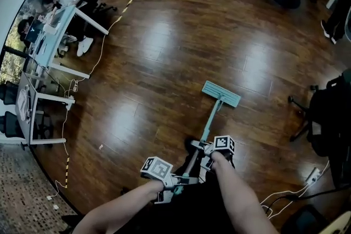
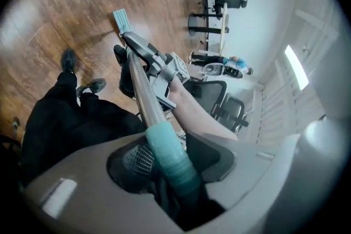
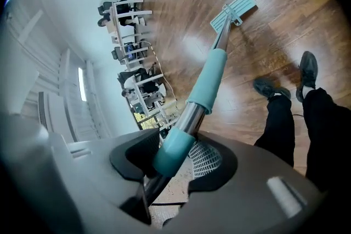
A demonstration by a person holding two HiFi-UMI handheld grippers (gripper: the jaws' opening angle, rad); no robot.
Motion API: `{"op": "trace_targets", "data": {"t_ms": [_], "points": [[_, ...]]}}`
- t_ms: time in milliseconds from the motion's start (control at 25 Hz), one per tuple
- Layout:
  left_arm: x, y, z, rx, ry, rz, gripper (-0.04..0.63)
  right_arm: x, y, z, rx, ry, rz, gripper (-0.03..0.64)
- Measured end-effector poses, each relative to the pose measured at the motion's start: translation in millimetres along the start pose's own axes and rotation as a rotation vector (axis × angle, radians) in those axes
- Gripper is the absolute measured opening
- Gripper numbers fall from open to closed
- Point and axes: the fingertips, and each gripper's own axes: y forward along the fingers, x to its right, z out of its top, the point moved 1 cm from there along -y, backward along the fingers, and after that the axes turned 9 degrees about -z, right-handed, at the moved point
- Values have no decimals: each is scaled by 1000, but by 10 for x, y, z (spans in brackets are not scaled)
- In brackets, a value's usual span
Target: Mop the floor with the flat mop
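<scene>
Left gripper (image 2: 171,160): jaws closed tight on the teal end grip (image 2: 164,145) of the flat mop (image 1: 211,120), sitting at 6 o'clock in the head view.

Right gripper (image 3: 174,155): clamped lower on the same shaft, just ahead of the left one and over a short teal collar (image 3: 171,152).

The mop head (image 1: 221,94) lies flat on the wooden floor (image 1: 164,46), at 1 o'clock from both grippers.

I judge a stroke is in hand. To do it well, I use the left grip as the pivot and let the right one drive. I keep the head flat and overlap the passes. I steer short of the chair base (image 1: 300,112) at 3 o'clock and the white cable (image 1: 290,193) at 4 o'clock.
</scene>
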Motion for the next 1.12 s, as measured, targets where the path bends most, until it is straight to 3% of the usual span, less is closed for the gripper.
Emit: {"op": "trace_targets", "data": {"t_ms": [120,200,400,560,800,1040,1120], "points": [[145,-62,46,106,-86,-122,178,41,30,-31,-24,43,-50,172],[162,-60,41,92,-92,-137,194,85,49,-64,-40,47,-69,181],[-80,-28,22,-113,-25,-16,164,161,88,74,50,52,-136,169],[-134,32,124,-212,-8,22,152,188,83,283,82,65,-210,152],[-29,-92,486,-250,26,51,147,-51,123,651,143,91,-210,135],[-44,-8,704,-306,33,136,144,-64,134,897,81,114,-205,130],[-31,52,832,-287,23,154,130,-91,102,1044,82,117,-205,126]]}}
